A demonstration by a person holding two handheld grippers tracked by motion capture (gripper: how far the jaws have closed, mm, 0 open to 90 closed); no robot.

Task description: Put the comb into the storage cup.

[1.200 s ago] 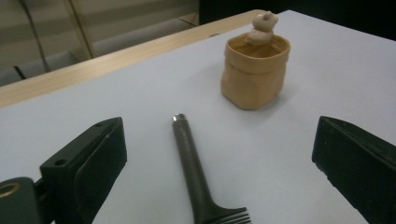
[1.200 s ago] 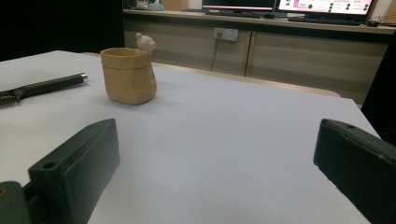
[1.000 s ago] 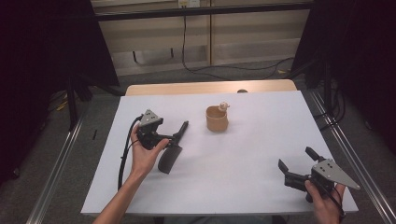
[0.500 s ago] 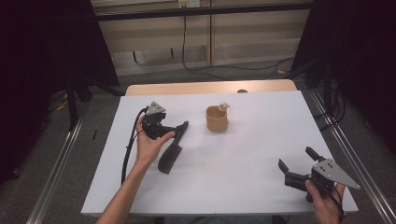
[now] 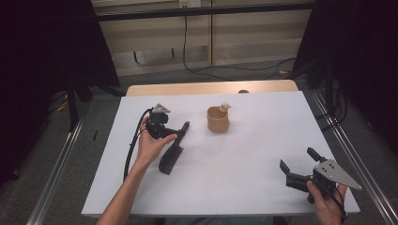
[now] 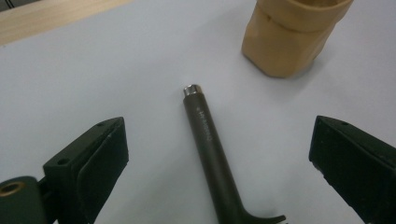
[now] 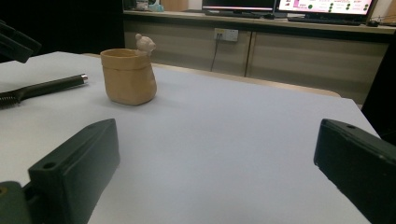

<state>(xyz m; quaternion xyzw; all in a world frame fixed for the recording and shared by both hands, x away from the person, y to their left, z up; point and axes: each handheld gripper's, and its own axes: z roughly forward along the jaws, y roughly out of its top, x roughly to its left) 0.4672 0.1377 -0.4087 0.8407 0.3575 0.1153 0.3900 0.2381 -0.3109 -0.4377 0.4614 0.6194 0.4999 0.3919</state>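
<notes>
A black hairbrush (image 5: pixel 170 157) lies on the white table top (image 5: pixel 244 183), its thin handle (image 6: pixel 205 135) pointing toward a tan cup (image 5: pixel 218 120). A small bear figure (image 7: pixel 144 44) sits on the cup's rim. My left gripper (image 5: pixel 172 130) hangs open just above the handle, one jaw on each side and touching nothing. Close beyond the handle's metal tip stands the cup (image 6: pixel 289 37). My right gripper (image 5: pixel 298 160) is open at the near right corner, facing the cup (image 7: pixel 128 77) from far off, with nothing between its jaws.
A wooden table edge (image 5: pixel 211 87) shows behind the white top. Cables (image 5: pixel 202 68) run over the floor beyond it, and metal rails (image 5: pixel 58 164) flank both sides. Wide bare surface lies between the cup and my right gripper. Cabinets and monitors (image 7: pixel 322 7) stand far back.
My left hand and gripper have moved a little forward along the brush, toward the handle's end and the cup. The right gripper, brush and cup have stayed put.
</notes>
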